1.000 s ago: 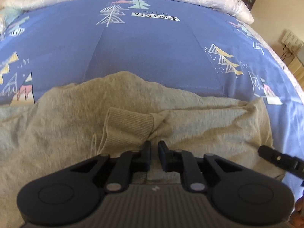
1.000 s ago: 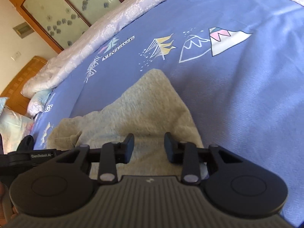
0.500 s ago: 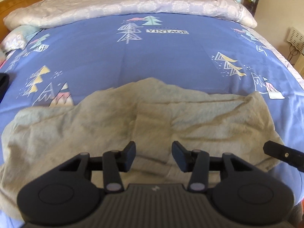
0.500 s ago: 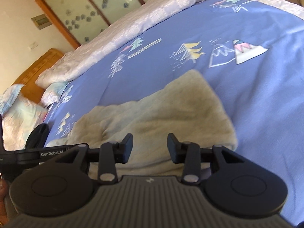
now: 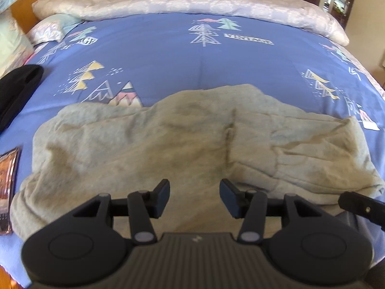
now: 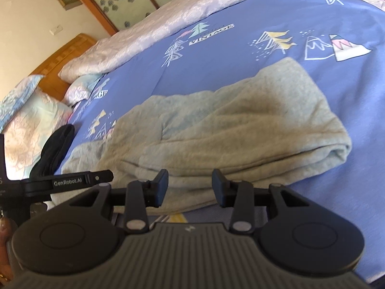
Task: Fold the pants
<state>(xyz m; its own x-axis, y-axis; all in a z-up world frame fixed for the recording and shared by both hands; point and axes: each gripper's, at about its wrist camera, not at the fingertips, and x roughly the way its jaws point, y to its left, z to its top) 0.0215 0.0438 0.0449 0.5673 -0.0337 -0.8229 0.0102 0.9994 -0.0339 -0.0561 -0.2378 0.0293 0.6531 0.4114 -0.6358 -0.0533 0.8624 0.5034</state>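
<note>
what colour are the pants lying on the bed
Light grey-beige pants, clearest in the left wrist view.

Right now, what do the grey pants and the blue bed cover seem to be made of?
The grey pants look like soft knitted fleece, probably cotton: matte, fuzzy, folding in thick rounded rolls. The blue bed cover looks like thin smooth woven fabric, perhaps cotton: flat, matte, with printed trees.

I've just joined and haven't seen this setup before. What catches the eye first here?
The grey pants lie folded in a rumpled band across the near part of the blue patterned bedspread. Both claws, left claw and right claw, hang over their near edge with nothing between the pads; the left one's jaws are opening.
</note>
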